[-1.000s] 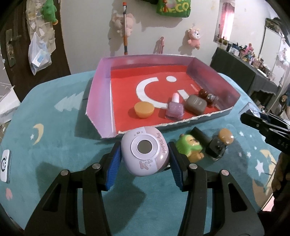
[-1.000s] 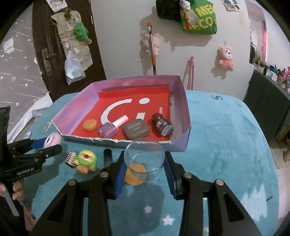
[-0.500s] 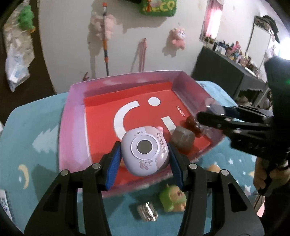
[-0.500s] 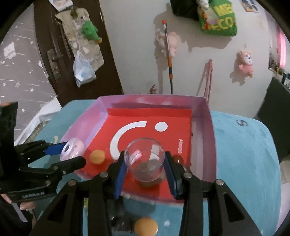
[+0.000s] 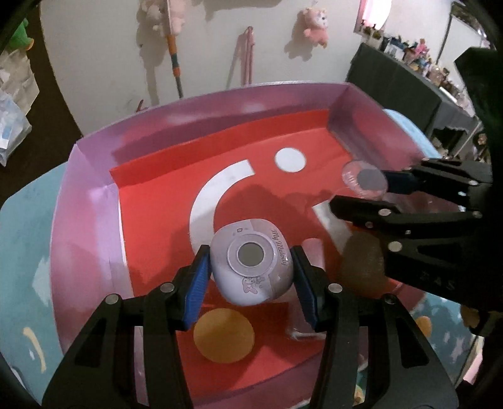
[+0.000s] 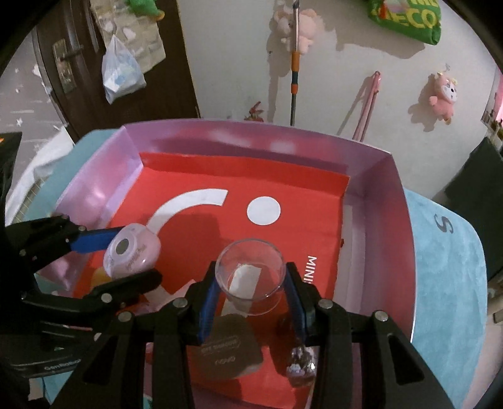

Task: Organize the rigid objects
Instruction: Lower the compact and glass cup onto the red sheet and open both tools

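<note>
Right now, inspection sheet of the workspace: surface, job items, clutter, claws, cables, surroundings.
Surface: teal rug with star prints, under a box with purple walls and a red floor.
Job's things: pink gadget and clear cup, both held over the box floor; orange lid, taupe case and dark bottle lie inside the box.
Clutter: nothing seen inside the box beyond those.
Claws: left claw shut on the gadget; right claw shut on the cup; apart from each other.
Cables: nothing seen.
Surroundings: white wall with plush toys, mop, green bag; dark door with plastic bag.
</note>
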`<state>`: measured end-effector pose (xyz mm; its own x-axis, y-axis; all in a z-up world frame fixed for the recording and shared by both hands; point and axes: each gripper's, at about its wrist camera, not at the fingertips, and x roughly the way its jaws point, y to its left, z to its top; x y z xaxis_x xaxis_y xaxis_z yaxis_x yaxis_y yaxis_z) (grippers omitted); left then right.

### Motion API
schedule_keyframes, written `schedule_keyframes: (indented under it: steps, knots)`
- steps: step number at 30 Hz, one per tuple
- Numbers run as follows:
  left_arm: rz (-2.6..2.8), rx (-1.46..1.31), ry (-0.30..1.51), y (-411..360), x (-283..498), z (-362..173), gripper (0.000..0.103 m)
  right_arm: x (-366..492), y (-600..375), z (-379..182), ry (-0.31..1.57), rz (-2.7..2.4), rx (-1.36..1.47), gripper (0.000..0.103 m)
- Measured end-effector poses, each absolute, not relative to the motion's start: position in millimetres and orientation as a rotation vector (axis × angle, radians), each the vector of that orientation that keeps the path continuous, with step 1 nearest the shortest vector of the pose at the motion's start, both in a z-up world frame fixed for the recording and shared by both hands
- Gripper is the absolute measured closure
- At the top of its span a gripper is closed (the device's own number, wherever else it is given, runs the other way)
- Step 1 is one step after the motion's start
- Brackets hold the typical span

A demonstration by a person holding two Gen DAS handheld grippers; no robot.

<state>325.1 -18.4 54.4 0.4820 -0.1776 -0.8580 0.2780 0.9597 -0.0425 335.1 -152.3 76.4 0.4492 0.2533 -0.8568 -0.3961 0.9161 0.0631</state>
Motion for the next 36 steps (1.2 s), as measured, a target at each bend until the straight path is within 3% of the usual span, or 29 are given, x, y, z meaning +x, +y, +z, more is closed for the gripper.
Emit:
schedule_keyframes:
  steps: [36]
  knots:
    - [-0.275, 0.132, 1.051, -23, 335, 38, 0.054, 347, -146, 57, 1.086, 0.368, -0.191, 0.06]
